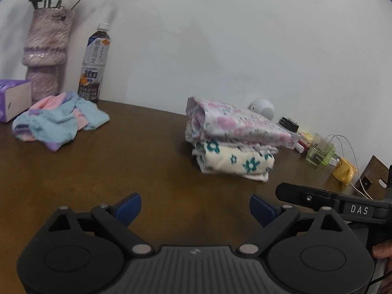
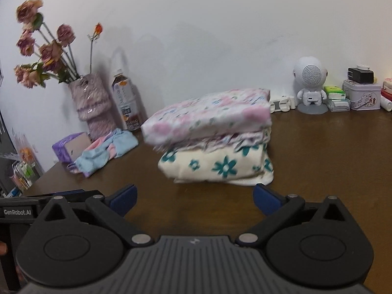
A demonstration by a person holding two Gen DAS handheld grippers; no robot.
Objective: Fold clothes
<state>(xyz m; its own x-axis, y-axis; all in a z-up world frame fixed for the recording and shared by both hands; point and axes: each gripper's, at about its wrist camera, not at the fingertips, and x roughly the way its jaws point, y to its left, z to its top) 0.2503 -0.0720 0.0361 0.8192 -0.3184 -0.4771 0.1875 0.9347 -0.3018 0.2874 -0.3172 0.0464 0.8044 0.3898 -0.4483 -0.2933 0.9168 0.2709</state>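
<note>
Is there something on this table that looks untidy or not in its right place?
Yes. The pastel garment lies crumpled near the vase and the tea bottle, not folded like the folded stack. In that stack, the top pink floral piece overhangs the cream one with teal flowers, slightly askew.

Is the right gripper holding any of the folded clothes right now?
No: the right gripper is open and empty over the bare table, short of the folded stack.

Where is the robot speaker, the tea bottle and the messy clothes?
robot-shaped speaker (image 2: 310, 74), right wrist view, round grille face.
tea bottle (image 1: 93, 58), left wrist view, label.
crumpled pastel garment (image 1: 57, 120), left wrist view, blue middle.
</note>
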